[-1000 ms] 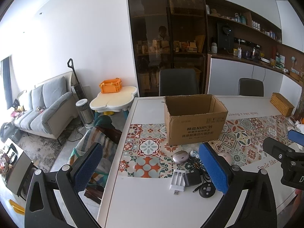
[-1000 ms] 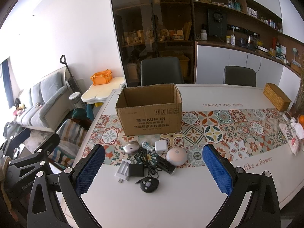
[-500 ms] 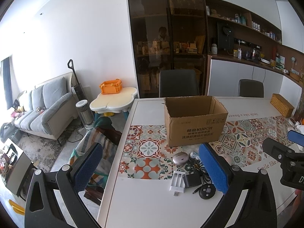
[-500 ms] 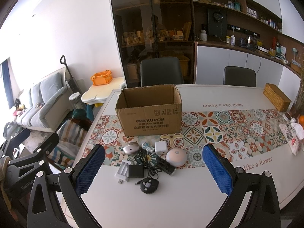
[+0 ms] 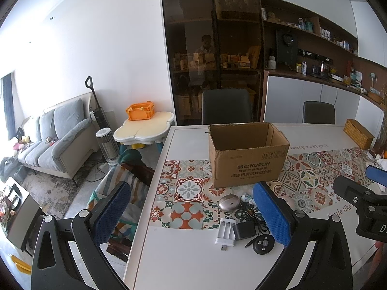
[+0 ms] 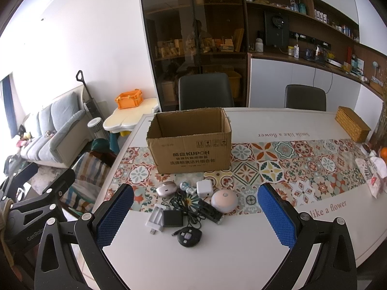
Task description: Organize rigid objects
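Observation:
An open, empty cardboard box (image 6: pixel 191 142) (image 5: pixel 246 154) stands on the white table (image 6: pixel 241 253). In front of it lies a cluster of small items: a grey oval case (image 6: pixel 165 189), a white square charger (image 6: pixel 204 188), a pale round dome (image 6: pixel 224 201), a white battery charger (image 6: pixel 156 218), a black adapter (image 6: pixel 172 218) with tangled cable, a black bar (image 6: pixel 210 210) and a black round puck (image 6: pixel 189 236). My right gripper (image 6: pixel 196 213) hangs open above and short of the cluster. My left gripper (image 5: pixel 193 213) stands open over the table's left edge; its right finger hides part of the cluster.
A patterned tile runner (image 6: pixel 290 166) crosses the table. A wicker box (image 6: pixel 352 126) sits at the far right, a printed pouch (image 6: pixel 372 176) at the right edge. Two dark chairs (image 6: pixel 205 89) stand behind the table. A sofa (image 5: pixel 53 140), small table with orange crate (image 5: pixel 140 112) lie left.
Both views have shifted only slightly; the box and items sit a touch lower in the frames. Both grippers stay open and nothing on the table has moved.

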A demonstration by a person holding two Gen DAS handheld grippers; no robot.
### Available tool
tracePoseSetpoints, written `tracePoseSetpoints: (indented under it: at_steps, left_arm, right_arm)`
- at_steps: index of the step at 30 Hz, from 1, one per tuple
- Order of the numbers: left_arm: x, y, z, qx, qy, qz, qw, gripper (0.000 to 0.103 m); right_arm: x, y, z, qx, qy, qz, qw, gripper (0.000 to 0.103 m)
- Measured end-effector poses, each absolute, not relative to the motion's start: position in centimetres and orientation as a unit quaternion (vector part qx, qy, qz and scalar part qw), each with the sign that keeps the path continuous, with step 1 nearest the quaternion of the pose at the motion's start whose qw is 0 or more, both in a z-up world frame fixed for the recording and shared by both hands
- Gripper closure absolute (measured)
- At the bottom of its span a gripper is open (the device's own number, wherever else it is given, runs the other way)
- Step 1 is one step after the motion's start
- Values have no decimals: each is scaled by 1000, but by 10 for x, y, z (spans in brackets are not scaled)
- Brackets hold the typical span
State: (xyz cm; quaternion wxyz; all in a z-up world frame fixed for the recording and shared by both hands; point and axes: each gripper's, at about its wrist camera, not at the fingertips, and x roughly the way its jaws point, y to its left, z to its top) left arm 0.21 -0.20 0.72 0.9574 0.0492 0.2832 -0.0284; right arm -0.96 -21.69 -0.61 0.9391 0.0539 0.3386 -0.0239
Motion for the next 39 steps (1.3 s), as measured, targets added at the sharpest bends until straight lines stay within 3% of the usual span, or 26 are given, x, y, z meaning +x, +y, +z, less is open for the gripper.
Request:
tracePoseSetpoints:
  at_steps: [25, 39]
  left_arm:
    - [5, -3, -2, 47, 294, -26, 954, 0]
    - [33, -2, -53, 52, 379, -21, 924, 0]
  right_arm:
    - [0, -217, -16, 52, 344, -18, 937, 0]
    - [36, -215, -67, 61, 445, 6, 894, 0]
